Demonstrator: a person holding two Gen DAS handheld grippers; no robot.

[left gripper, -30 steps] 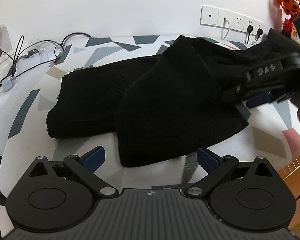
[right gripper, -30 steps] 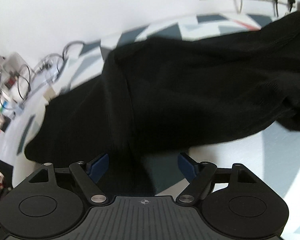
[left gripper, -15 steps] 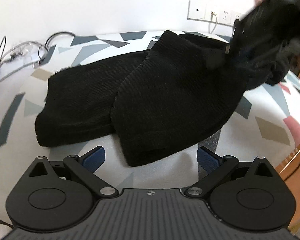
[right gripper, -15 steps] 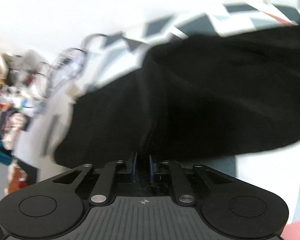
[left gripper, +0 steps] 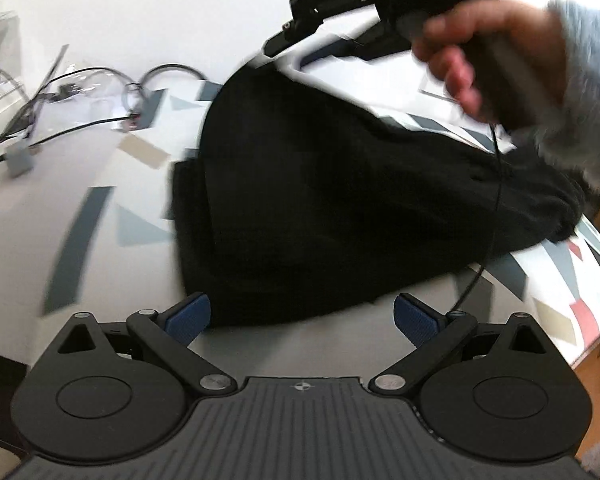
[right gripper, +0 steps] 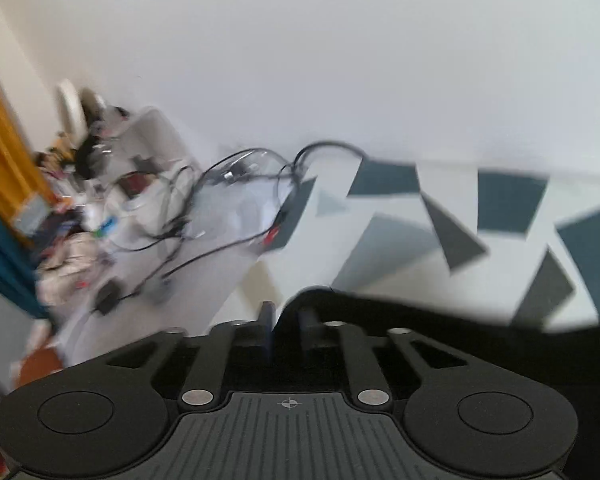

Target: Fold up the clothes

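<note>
A black knit garment (left gripper: 340,200) lies on the patterned table, one part lifted into a peak at the top. My left gripper (left gripper: 302,316) is open and empty, its blue pads (left gripper: 188,314) at the garment's near edge. My right gripper (right gripper: 286,316) is shut on a fold of the black garment (right gripper: 380,320) and holds it raised. In the left wrist view the right gripper (left gripper: 272,50) hangs above the table at the top, held by a hand (left gripper: 480,52).
The table cover (left gripper: 80,200) is white with grey, blue and red shapes. Tangled cables (left gripper: 80,92) and small devices lie at the back left. A cluttered area (right gripper: 92,200) stands at the far left. A white wall is behind.
My right gripper closed on the garment and lifted it up and to the left, pulling the cloth into a peak. My left gripper stayed open near the garment's front edge.
</note>
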